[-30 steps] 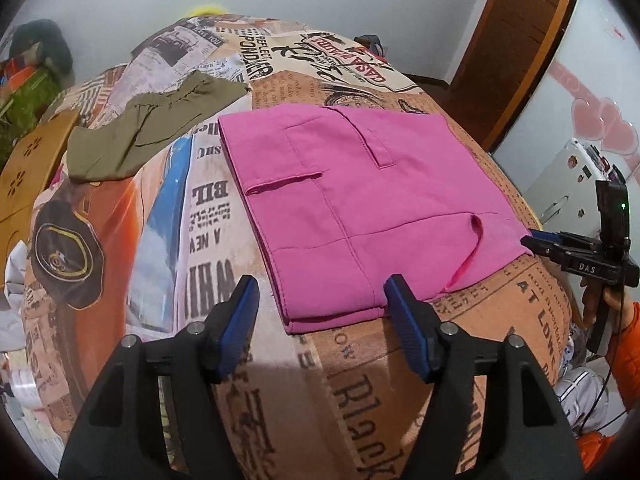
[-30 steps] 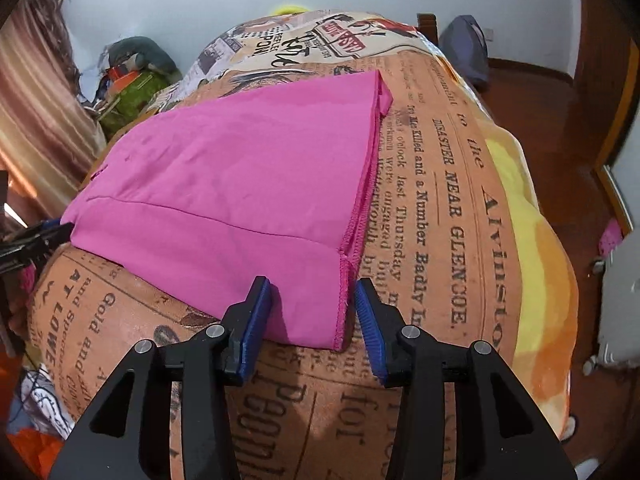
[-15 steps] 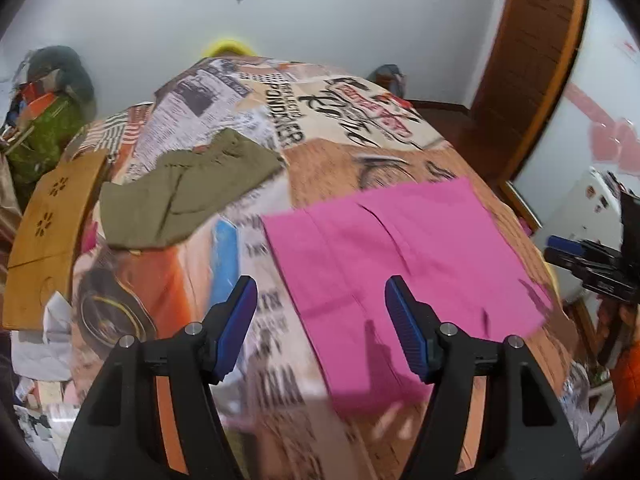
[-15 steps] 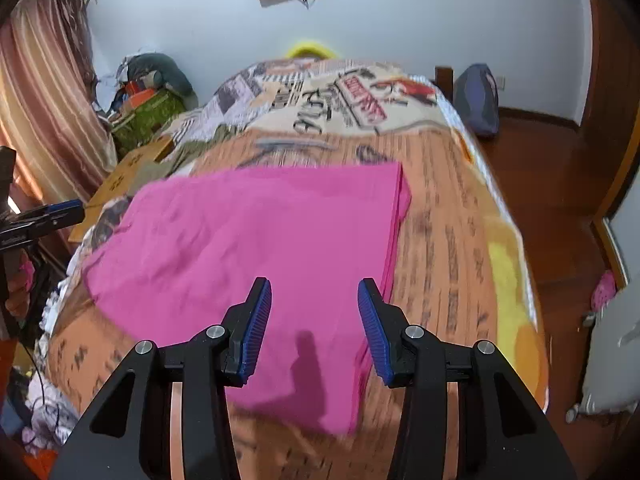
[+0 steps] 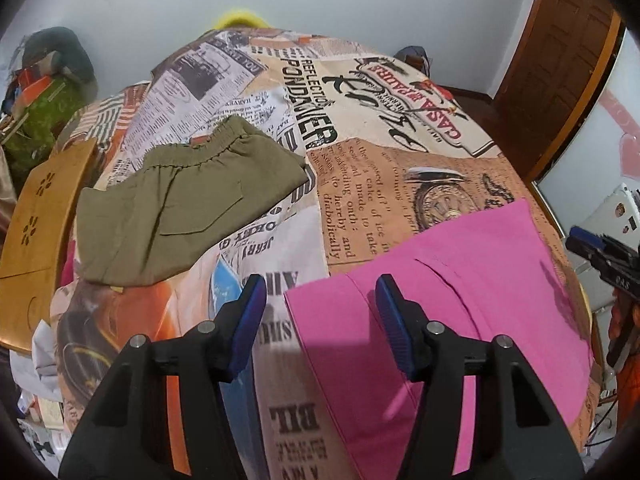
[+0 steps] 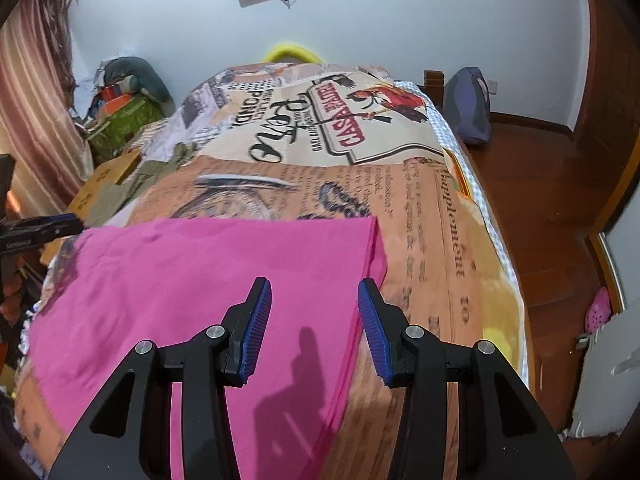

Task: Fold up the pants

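Note:
Folded pink pants (image 5: 472,280) lie flat on the newspaper-print bedspread (image 5: 360,96); they also show in the right wrist view (image 6: 208,272). My left gripper (image 5: 320,300) is open and empty, raised above the pants' left edge. My right gripper (image 6: 314,304) is open and empty, raised above the pants near their right edge. The right gripper also shows at the right of the left wrist view (image 5: 600,252), and the left gripper at the left of the right wrist view (image 6: 40,228).
Folded olive pants (image 5: 188,204) lie on the bed to the left of the pink ones. A wooden board (image 5: 36,220) stands at the bed's left side. A wooden door (image 5: 560,56) and floor (image 6: 532,184) are on the right.
Both grippers have lifted up and back from the near edge of the pink pants, which now lie lower and farther in both views. The pants have not moved.

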{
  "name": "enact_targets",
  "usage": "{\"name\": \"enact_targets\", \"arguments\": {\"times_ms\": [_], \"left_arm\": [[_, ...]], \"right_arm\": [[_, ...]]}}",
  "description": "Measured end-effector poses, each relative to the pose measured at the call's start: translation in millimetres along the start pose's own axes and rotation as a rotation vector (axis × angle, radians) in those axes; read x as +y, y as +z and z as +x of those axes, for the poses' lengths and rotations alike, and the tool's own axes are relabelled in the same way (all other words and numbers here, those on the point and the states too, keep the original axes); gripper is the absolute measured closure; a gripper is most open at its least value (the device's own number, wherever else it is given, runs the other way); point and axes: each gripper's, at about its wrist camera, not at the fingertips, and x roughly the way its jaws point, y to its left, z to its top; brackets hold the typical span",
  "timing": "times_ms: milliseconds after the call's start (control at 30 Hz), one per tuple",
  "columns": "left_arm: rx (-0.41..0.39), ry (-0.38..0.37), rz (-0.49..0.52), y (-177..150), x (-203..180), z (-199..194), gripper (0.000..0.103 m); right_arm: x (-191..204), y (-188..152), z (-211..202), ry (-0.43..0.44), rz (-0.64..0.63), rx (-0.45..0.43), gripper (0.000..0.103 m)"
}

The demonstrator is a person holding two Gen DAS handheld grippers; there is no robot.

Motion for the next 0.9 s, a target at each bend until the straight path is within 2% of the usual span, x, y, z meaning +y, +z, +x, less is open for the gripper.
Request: {"name": "enact_targets", "arguments": {"times_ms": [433, 533, 600, 667, 733, 767, 800, 833, 900], "left_arm": [[0.078, -0.060, -0.059, -11, 11, 38, 0.046], [0.067, -0.080, -0.082, -14, 14, 39, 0.047], [0.065, -0.110, -0.078, -15, 13, 38, 0.060], [0.060, -0.097, -0.057, -14, 8, 36, 0.065], [0.050, -0.088, -0.028, -14, 2, 34, 0.071], [0.043, -0.080, -0.019, -14, -1, 33, 0.075], [0.036, -0.080, -0.012, -14, -3, 32, 0.083], [0.017, -0.068, -0.002, -14, -5, 30, 0.088], [0.003, -0.045, 0.017, -14, -8, 27, 0.089]], "right_arm": [[-17, 14, 53, -0.004, -0.009, 0.061, 0.062], [-20, 12, 61, 0.005, -0.003, 0.072, 0.062], [-20, 11, 63, 0.010, -0.001, 0.067, 0.062], [-20, 13, 64, 0.016, -0.005, 0.060, 0.062], [-17, 14, 65, 0.027, -0.012, 0.058, 0.069], [-15, 14, 67, 0.033, -0.020, 0.060, 0.086], [-13, 14, 69, 0.033, -0.032, 0.067, 0.095], [-9, 15, 71, 0.016, -0.051, 0.068, 0.095], [-3, 17, 71, -0.022, -0.094, 0.051, 0.099]]}}
